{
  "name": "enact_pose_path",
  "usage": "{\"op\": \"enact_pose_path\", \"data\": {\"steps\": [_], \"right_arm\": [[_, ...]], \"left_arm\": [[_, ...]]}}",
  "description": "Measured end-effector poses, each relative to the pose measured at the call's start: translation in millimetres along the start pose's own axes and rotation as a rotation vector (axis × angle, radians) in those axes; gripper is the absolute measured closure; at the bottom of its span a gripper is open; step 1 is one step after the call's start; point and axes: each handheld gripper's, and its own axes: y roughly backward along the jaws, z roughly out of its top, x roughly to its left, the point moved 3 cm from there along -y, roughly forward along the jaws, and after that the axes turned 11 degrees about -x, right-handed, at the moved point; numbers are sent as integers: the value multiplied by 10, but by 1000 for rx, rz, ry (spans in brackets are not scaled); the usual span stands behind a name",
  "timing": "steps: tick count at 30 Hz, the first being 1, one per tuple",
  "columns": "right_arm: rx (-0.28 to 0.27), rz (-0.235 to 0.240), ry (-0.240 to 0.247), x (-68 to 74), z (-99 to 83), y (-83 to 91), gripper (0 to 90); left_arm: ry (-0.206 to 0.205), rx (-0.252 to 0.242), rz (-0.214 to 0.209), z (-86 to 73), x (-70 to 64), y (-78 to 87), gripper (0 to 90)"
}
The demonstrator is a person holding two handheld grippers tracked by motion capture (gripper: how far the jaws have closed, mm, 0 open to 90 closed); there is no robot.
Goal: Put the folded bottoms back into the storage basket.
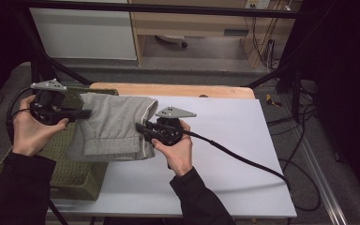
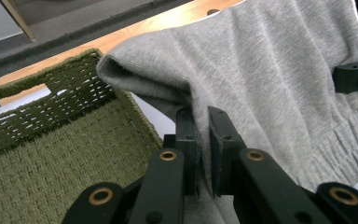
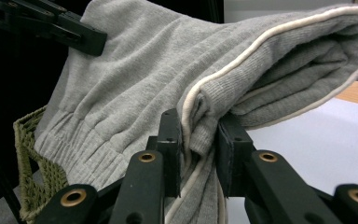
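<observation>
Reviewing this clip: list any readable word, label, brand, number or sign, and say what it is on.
None can be read.
The grey folded garment, clamped by the left tool and the right tool, shows no print or tag.
The green woven basket and the white table carry no lettering.
A small pale plate on the far wooden furniture is too blurred to read.

1. I see a white table (image 1: 225, 154) with a bare wooden strip (image 1: 178, 90) along its far edge.
2. A green woven basket (image 1: 70, 178) sits at the near left corner, apparently overhanging the table's left edge.
3. A black cable (image 1: 243, 159) trails across the right half.
</observation>
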Motion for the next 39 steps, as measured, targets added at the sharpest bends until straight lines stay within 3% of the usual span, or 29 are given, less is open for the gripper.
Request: {"op": "enact_pose_path", "data": {"steps": [39], "right_arm": [[0, 29, 2, 274, 3, -352, 740]], "left_arm": [[22, -8, 69, -71, 313, 250, 838]]}}
